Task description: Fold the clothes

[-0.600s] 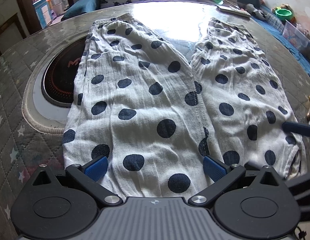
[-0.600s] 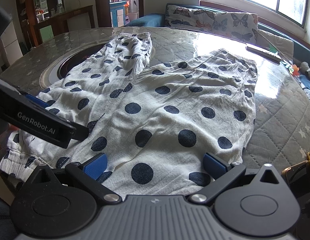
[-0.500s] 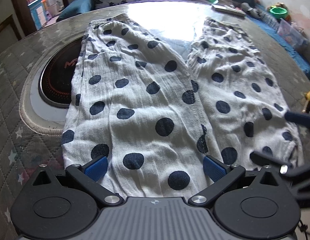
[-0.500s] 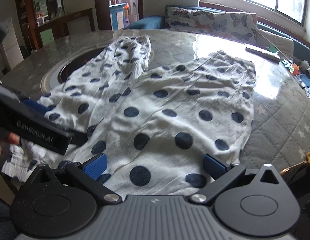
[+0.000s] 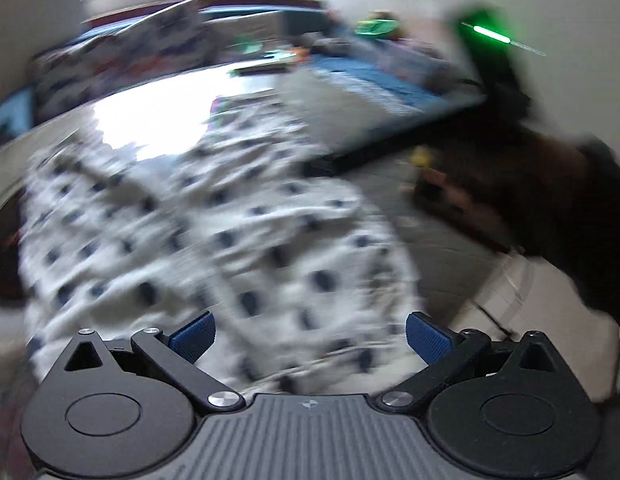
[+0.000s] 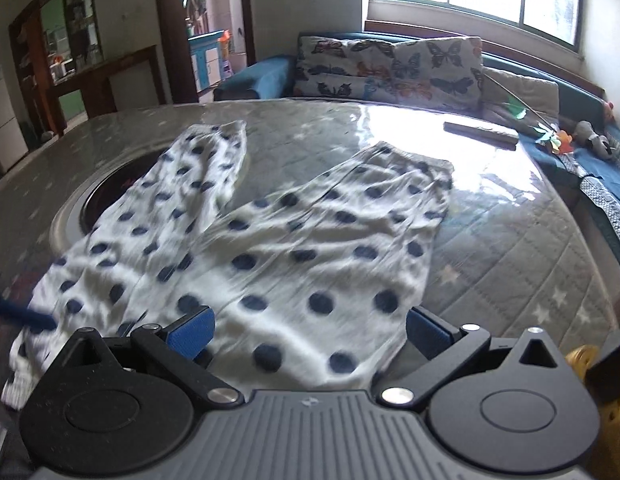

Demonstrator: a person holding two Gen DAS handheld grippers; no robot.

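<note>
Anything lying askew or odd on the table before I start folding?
Yes: the polka-dot trousers lie wrinkled with legs splayed apart, and the left leg drapes over the round recessed burner in the table.

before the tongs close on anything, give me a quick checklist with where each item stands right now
1. Polka-dot trousers lie spread on the table, both legs showing: ok.
2. Right tongs open, nothing pinched between the blue pads: ok.
3. Left tongs open, nothing pinched: ok.
4. Right tongs lined up over the near edge of the trousers: ok, cloth lies between the pads.
5. Left wrist view sharp enough to pick a grasp spot: not ok, heavily blurred.
6. Flat dark object at the far side of the table is apart from the trousers: ok.
</note>
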